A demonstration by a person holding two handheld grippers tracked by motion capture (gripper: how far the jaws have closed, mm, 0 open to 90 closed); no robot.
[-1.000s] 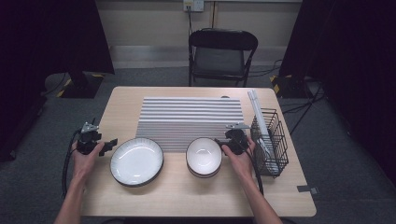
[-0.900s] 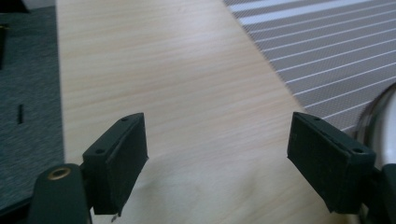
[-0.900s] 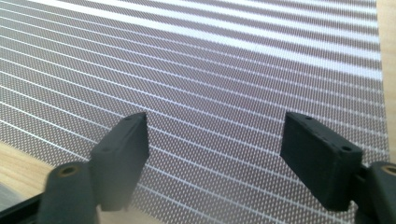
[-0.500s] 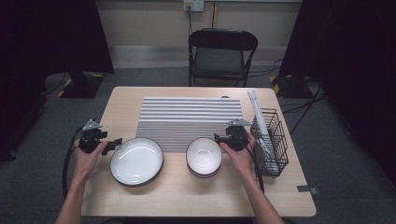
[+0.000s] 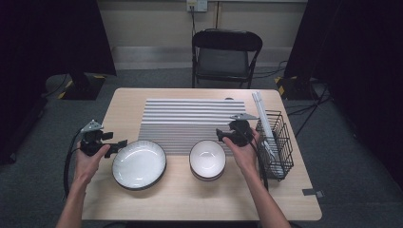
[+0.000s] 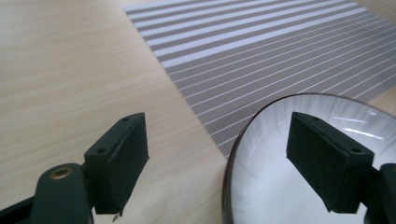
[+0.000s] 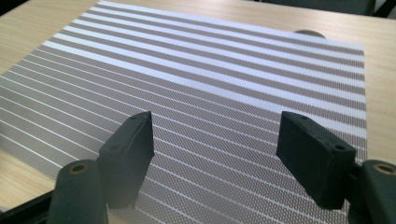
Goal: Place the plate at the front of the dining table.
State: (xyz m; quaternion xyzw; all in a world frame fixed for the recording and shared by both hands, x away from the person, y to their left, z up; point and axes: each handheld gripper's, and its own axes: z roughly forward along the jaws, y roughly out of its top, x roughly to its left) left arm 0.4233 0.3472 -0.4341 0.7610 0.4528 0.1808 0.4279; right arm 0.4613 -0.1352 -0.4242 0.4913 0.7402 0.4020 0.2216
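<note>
A white plate with a dark rim (image 5: 139,164) lies at the front left of the wooden table (image 5: 190,204), its far edge on a grey striped placemat (image 5: 190,118). A white bowl (image 5: 207,158) stands to its right. My left gripper (image 5: 121,144) hovers open just left of the plate. In the left gripper view the gripper (image 6: 217,154) straddles the plate's rim (image 6: 261,140) from above without touching it. My right gripper (image 5: 219,134) is held beside the bowl's far right edge. Its jaws (image 7: 215,144) have just been closing slightly but stand open with nothing between them, over the placemat (image 7: 210,70).
A black wire basket (image 5: 275,142) with white utensils stands at the table's right edge, close behind my right hand. A black folding chair (image 5: 227,54) stands beyond the far edge. Bare wood runs along the front and the far left.
Both grippers have lifted a little above the table. The right one has drawn up and away from the bowl's rim. Plate and bowl have not moved.
</note>
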